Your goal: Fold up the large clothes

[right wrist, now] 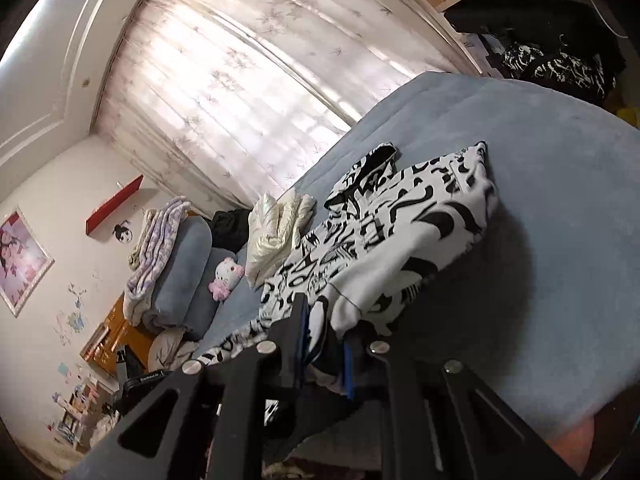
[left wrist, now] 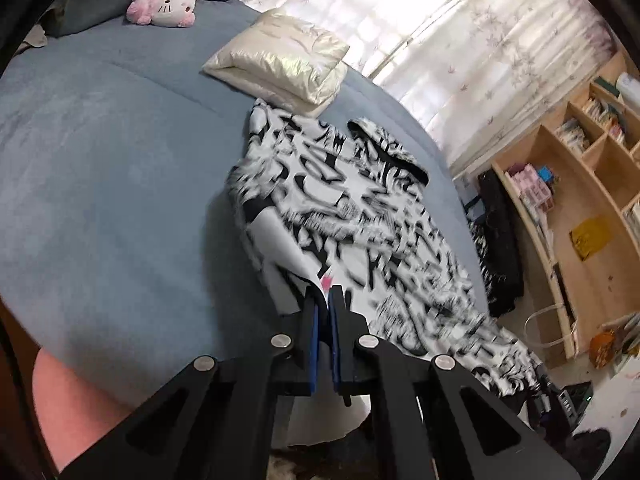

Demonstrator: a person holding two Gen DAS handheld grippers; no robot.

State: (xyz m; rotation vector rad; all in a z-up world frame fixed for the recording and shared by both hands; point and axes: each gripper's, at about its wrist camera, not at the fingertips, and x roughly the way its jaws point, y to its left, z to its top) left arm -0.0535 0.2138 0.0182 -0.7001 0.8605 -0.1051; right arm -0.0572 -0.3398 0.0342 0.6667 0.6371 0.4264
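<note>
Hoodie lay spread on the bed, hood end near a pillow. Left gripper was clamped on its hem; right gripper pinched bunched fabric too.

Place: my bedroom at home.
Bed: wide bed under a soft blue blanket, where I work.
Soft toy: white-and-pink plush cat by the rolled blue bedding.
Window: sheer leaf-print curtains, daylight behind.
Storage: pale wooden cubby shelf with books and boxes.
Wall: framed pink blossom picture, red wall shelf.
</note>
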